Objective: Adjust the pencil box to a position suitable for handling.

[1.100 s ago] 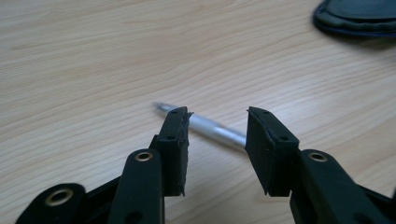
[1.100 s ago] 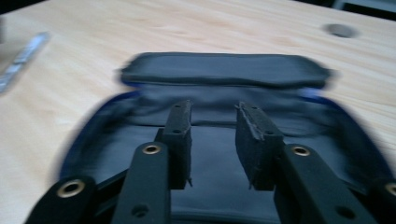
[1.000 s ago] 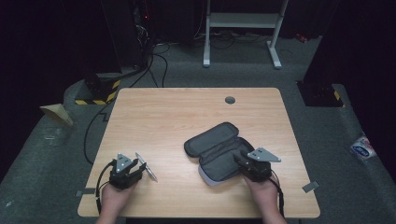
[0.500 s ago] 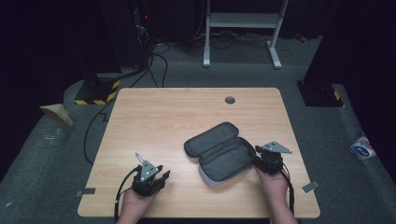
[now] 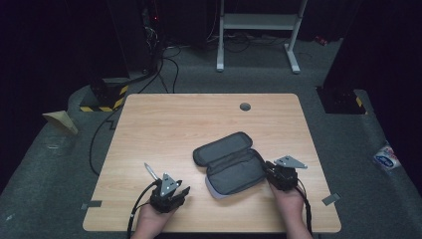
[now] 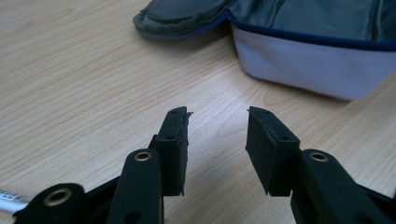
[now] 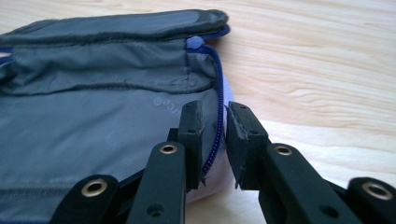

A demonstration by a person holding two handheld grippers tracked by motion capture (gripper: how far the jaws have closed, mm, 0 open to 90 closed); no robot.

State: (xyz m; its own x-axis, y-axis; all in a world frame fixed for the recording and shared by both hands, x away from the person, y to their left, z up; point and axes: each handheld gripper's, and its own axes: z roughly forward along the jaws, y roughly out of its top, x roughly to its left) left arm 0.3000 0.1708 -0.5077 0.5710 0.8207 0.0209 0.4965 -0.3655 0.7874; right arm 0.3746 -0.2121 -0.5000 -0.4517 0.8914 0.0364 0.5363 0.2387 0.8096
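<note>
Roughly at five o'clock from the table's middle lies the open zip case (image 5: 230,163), its padded grey lid (image 5: 222,147) folded back toward eleven o'clock and its tray toward the near right corner of the wooden table (image 5: 199,119). Right gripper (image 5: 272,171) sits at the case's three-o'clock edge; in the right gripper view its jaws have just been closing and now stand narrowly apart astride the blue zipper (image 7: 214,135) rim and the pale side wall beneath it. Whether the pads already press the rim I cannot tell; a thin gap shows on each side. Left gripper (image 6: 217,135) rests low over bare wood at about seven o'clock from the case, jaws moderately parted, nothing between them, pointed toward the case's pale wall (image 6: 308,65). A metal pen-like rod (image 5: 150,171) lies just beside it at eleven o'clock. Handling judgement: case looks light, semi-stiff shell with soft fabric lining (image 7: 93,126); lining will crumple and the whole thing will likely slide on smooth laminate if pushed from one side. Best hold is the firm zipper rim or side wall, pinched thin, with the other gripper bracing the opposite wall or lid edge. Avoid grabbing the loose lining.
</note>
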